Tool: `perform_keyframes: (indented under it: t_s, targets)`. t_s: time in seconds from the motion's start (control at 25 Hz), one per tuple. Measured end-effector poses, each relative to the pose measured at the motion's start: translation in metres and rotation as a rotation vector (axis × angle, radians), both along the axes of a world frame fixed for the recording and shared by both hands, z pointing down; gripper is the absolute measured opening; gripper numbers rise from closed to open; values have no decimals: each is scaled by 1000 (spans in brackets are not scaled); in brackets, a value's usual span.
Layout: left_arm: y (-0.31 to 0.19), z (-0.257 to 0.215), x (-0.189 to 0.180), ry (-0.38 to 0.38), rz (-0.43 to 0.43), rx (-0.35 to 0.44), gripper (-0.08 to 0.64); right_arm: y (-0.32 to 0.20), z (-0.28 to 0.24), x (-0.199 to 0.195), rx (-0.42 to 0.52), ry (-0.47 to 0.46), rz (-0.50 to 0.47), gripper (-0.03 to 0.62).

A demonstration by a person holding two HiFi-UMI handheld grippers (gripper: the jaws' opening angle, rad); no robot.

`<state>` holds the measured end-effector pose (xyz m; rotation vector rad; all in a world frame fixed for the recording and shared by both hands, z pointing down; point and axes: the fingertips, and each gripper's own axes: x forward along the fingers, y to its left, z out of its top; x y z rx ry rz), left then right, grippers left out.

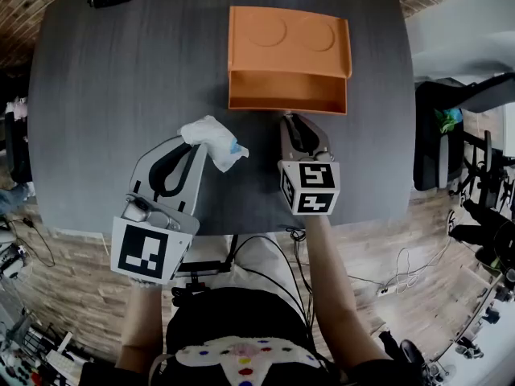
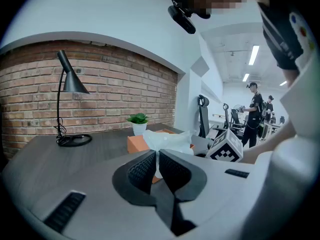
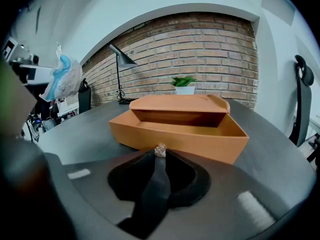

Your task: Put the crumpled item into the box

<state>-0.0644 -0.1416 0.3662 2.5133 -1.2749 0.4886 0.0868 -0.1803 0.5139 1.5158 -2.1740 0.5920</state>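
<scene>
An open orange box (image 1: 286,103) lies at the table's far middle, its lid (image 1: 290,37) folded back behind it; it fills the right gripper view (image 3: 175,139). My left gripper (image 1: 197,147) is shut on a crumpled white item with a blue patch (image 1: 213,141), held up left of the box. That item bulges out above the pads (image 2: 167,141) and shows at the far left of the right gripper view (image 3: 62,81). My right gripper (image 1: 294,119) hovers just in front of the box's near wall, shut on a tiny crumpled scrap (image 3: 160,149) at its tips.
A black desk lamp (image 2: 67,84) and a small potted plant (image 2: 138,121) stand at the table's far side. An office chair (image 1: 438,135) sits off the right edge. Brick wall behind the table; people stand far off in the room.
</scene>
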Motion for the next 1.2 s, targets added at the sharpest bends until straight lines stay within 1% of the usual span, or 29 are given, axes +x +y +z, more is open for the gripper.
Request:
perform_keyframes:
  t_s: [0.56, 0.72, 1.04, 1.2]
  targets:
    - [21, -1, 0, -3, 32, 4, 21, 23, 0, -2, -4, -22, 31, 75]
    - [26, -2, -1, -3, 39, 6, 21, 25, -3, -3, -7, -41, 41, 75]
    - [30, -1, 1, 0, 41, 3, 21, 35, 2, 1, -16, -11, 38, 75]
    - [33, 0, 2, 0, 47, 3, 21, 41, 2, 1, -13, -29, 53, 75]
